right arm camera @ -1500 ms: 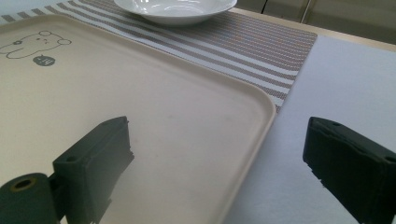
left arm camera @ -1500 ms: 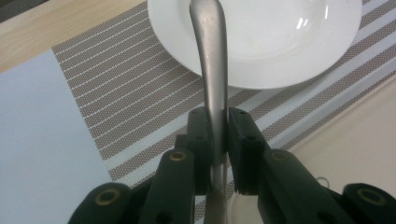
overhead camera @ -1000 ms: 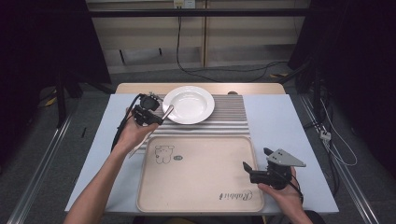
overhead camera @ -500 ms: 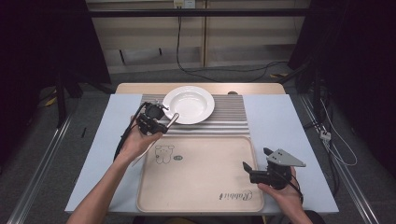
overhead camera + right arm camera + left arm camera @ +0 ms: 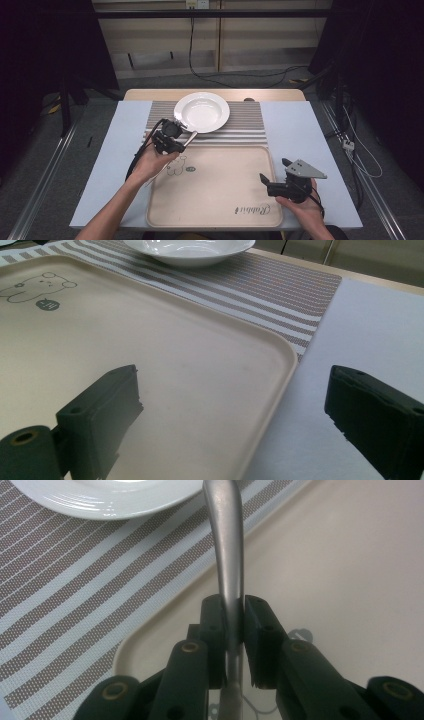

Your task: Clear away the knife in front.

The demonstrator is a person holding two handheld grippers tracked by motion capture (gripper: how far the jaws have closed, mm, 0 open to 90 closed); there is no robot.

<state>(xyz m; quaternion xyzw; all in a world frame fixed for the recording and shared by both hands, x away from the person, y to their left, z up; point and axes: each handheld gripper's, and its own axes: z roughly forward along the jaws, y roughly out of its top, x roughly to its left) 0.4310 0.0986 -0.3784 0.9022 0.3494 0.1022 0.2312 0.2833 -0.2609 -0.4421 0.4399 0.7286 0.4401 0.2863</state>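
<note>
My left gripper (image 5: 178, 143) is shut on a metal cutlery piece (image 5: 190, 137), over the tray's far left corner. In the left gripper view its pads clamp the silver handle (image 5: 227, 555), which runs up toward the white plate (image 5: 110, 495); the head end is cut off by the frame's top. The plate (image 5: 202, 111) sits on a striped placemat (image 5: 245, 125). My right gripper (image 5: 274, 170) is open and holds nothing, low over the beige tray (image 5: 215, 200) near its right edge. In the right gripper view the right gripper (image 5: 235, 410) has its jaws wide apart over the tray's corner (image 5: 150, 350).
A bear drawing (image 5: 177, 165) marks the tray's far left. The tray lies on a pale blue table cover (image 5: 300, 130), with the placemat (image 5: 280, 290) and plate (image 5: 190, 250) just beyond it. Cables trail on the floor behind the table.
My left hand has carried the cutlery piece rightward and nearer, from the placemat's left end to the tray's far left corner, and a little lower. The right gripper has stayed put.
</note>
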